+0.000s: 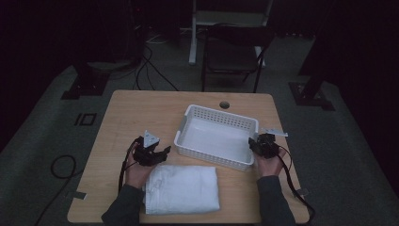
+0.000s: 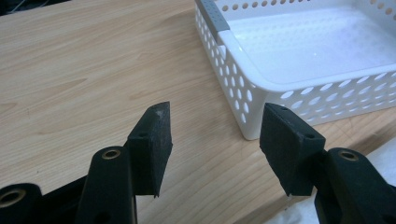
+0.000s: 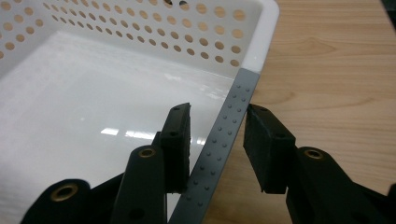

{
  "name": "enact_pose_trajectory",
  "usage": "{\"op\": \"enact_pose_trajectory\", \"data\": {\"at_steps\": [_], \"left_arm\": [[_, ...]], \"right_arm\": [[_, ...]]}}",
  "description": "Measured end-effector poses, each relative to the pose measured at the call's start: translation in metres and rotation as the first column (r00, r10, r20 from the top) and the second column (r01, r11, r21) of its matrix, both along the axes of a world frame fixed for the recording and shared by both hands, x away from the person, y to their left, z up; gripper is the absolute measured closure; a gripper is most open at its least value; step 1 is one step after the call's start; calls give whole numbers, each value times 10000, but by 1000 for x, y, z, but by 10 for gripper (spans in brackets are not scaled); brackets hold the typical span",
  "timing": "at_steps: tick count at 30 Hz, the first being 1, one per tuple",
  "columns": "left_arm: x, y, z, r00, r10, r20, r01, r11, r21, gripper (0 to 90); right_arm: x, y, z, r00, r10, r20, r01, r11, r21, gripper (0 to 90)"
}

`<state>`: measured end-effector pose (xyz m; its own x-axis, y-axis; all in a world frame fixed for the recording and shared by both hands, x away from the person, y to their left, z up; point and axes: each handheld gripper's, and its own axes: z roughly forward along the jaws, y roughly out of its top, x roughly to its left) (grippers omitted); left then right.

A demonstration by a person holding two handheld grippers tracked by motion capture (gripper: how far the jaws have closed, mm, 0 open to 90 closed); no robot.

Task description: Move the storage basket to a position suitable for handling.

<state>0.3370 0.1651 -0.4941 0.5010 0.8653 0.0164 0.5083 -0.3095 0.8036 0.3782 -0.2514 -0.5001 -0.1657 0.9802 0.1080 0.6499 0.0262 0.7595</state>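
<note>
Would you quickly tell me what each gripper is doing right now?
Left gripper: open, holding nothing, above the table.
Right gripper: open, straddling the basket rim, not clamped.

1. We count one white perforated basket (image 1: 216,136), at about 1 o'clock from the table's centre.
2. We count one folded white cloth (image 1: 181,188), at about 6 o'clock.
3. We count two grippers: the left gripper (image 1: 155,153) at 9 o'clock of the basket and the right gripper (image 1: 259,145) at 3 o'clock.
4. We count one wooden table (image 1: 136,113).
5. We count one dark chair (image 1: 233,54), at 12 o'clock beyond the table.
</note>
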Motion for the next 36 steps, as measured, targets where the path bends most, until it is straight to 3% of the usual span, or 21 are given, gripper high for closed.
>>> {"op": "enact_pose_trajectory", "data": {"at_steps": [6, 9, 11, 14, 19, 22, 25, 28, 32, 34, 36], "left_arm": [[2, 2, -2, 9998, 106, -175, -107, 9999, -48, 444], [3, 6, -3, 9996, 211, -193, -211, 9998, -47, 436], [3, 8, -2, 9994, 285, -182, -285, 9996, 10, 431], [3, 11, -2, 9991, 390, -149, -391, 9992, -52, 427], [3, 9, -2, 9991, 404, -163, -403, 9992, 64, 411], [3, 7, -3, 9992, 355, -205, -352, 9993, 129, 407], [3, 5, -5, 9992, 327, -232, -323, 9993, 189, 407], [4, 5, -5, 9991, 338, -248, -333, 9992, 205, 407], [5, 8, -6, 9985, 436, -318, -430, 9989, 207, 408], [6, 9, -7, 9981, 504, -359, -497, 9985, 213, 408], [6, 10, -8, 9978, 534, -396, -527, 9984, 198, 408]], "right_arm": [[14, 18, 2, 9987, 473, -176, -470, 9988, 155, 604], [21, 27, 5, 9943, 999, -364, -986, 9945, 368, 523], [19, 31, 9, 9922, 1210, -303, -1203, 9924, 253, 479], [5, 31, 12, 9878, 1532, -290, -1523, 9878, 310, 452], [-30, 30, 13, 9797, 2004, -113, -1999, 9793, 323, 445], [-47, 30, 10, 9742, 2251, -149, -2250, 9743, 74, 459], [-54, 29, 8, 9717, 2362, -10, -2361, 9712, 318, 519], [-48, 31, 10, 9738, 2272, 7, -2272, 9738, -85, 564], [-35, 32, 12, 9769, 2134, 70, -2131, 9767, -265, 629], [-28, 34, 13, 9758, 2184, 82, -2180, 9754, -312, 642], [-19, 37, 12, 9693, 2455, 162, -2453, 9694, -125, 643]]}}
